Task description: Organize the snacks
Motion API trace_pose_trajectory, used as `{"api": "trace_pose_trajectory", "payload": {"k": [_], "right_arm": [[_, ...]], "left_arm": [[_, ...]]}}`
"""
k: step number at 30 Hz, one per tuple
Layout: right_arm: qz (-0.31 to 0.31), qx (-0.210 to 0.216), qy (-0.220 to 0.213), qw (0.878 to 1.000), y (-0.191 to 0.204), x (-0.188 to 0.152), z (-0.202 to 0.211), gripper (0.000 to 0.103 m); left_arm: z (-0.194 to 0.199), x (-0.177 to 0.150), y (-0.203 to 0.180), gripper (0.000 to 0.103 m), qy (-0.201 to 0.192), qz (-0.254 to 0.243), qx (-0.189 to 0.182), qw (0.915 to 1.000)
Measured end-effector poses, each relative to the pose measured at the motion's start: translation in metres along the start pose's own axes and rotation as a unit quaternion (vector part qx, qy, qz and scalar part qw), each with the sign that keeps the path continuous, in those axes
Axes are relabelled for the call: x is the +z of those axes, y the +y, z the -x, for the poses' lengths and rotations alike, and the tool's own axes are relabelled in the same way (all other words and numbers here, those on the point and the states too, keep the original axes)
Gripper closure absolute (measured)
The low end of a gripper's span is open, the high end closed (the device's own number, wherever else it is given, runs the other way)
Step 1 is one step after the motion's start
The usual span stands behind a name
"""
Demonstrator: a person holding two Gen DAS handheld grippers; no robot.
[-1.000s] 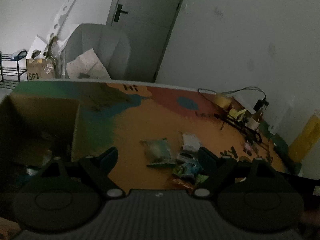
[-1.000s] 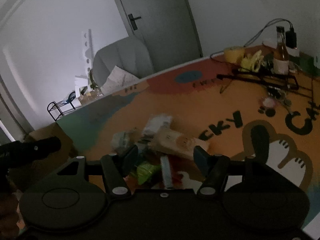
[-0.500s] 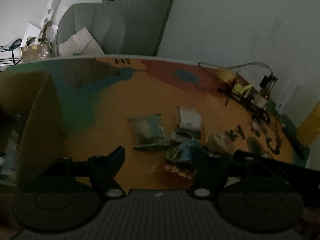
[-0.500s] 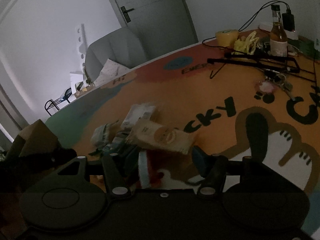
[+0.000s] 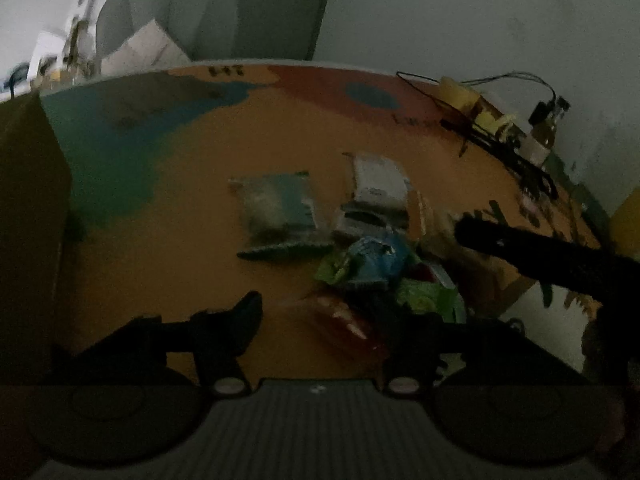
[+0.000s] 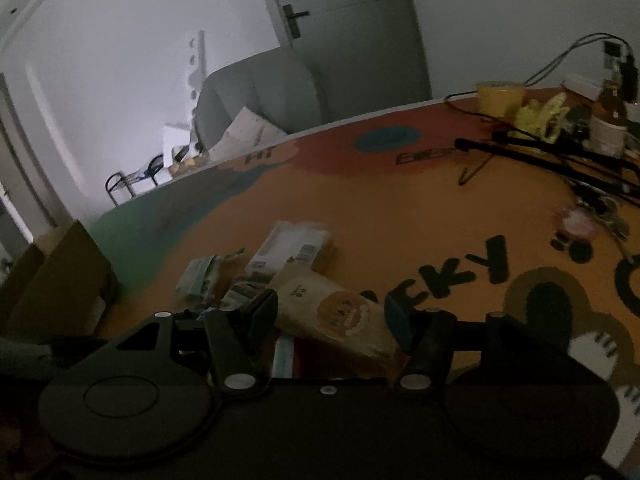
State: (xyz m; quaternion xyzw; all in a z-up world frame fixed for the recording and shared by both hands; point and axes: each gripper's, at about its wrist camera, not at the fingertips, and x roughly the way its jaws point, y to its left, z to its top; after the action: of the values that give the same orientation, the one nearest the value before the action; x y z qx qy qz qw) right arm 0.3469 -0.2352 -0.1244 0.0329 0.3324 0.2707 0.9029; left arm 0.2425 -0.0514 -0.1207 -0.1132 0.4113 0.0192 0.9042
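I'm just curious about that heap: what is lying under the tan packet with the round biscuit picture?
The tan packet lies across other snacks: a white packet with a barcode shows behind its far end, and a red and pale blue wrapper at its near edge. Whatever lies beneath its middle is covered.

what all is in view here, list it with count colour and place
snack packets: a pile, several, exact count unclear; green, blue, white, tan; middle of mat
tan packet: one, between the right gripper's fingers, grip unclear
mat: one, orange, teal and red, black letters, covers table
cardboard box: one, brown, left edge
bottle: one, amber, far right
yellow tape roll: one, far edge
black cables: far right
chair: one, grey, behind table
door: one, grey
left gripper: black, jaws just been closing, over the pile
right gripper: black, around tan packet
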Motion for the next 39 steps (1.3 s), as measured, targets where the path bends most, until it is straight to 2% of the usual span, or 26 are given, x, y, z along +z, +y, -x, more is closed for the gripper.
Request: {"api": "trace_pose_trajectory", "payload": {"k": [7,8,11,12,13,16,27,39], "right_arm": [[0.027,-0.003,0.0,1.0,0.008,0.001,-0.01,0.033],[0.029,-0.002,0.003,1.0,0.008,0.0,-0.012,0.033],[0.03,-0.014,0.015,0.999,0.006,-0.004,-0.016,0.033],[0.028,-0.017,0.02,0.999,0.005,-0.005,-0.016,0.04],[0.026,-0.02,0.026,0.999,0.003,-0.006,-0.016,0.053],[0.017,-0.026,0.033,0.999,0.0,-0.012,-0.008,0.069],[-0.015,-0.037,0.009,0.999,0.007,-0.019,0.024,0.07],[-0.005,-0.038,-0.014,0.999,0.034,-0.015,0.042,0.07]], "left_arm": [[0.002,-0.007,-0.006,0.067,-0.006,-0.015,-0.003,0.9999],[0.002,-0.007,-0.006,0.077,-0.006,-0.015,-0.007,0.9999],[0.004,-0.009,-0.006,0.082,-0.005,-0.014,-0.013,0.9998],[0.004,-0.009,-0.005,0.083,-0.005,-0.015,-0.015,0.9998],[0.005,-0.009,-0.004,0.084,-0.005,-0.013,-0.017,0.9998],[0.008,-0.009,0.0,0.086,-0.006,-0.008,-0.017,0.9998],[0.028,-0.011,0.016,0.086,-0.017,0.005,-0.014,0.9997],[0.061,-0.008,0.033,0.086,-0.053,0.014,-0.013,0.9984]]}}
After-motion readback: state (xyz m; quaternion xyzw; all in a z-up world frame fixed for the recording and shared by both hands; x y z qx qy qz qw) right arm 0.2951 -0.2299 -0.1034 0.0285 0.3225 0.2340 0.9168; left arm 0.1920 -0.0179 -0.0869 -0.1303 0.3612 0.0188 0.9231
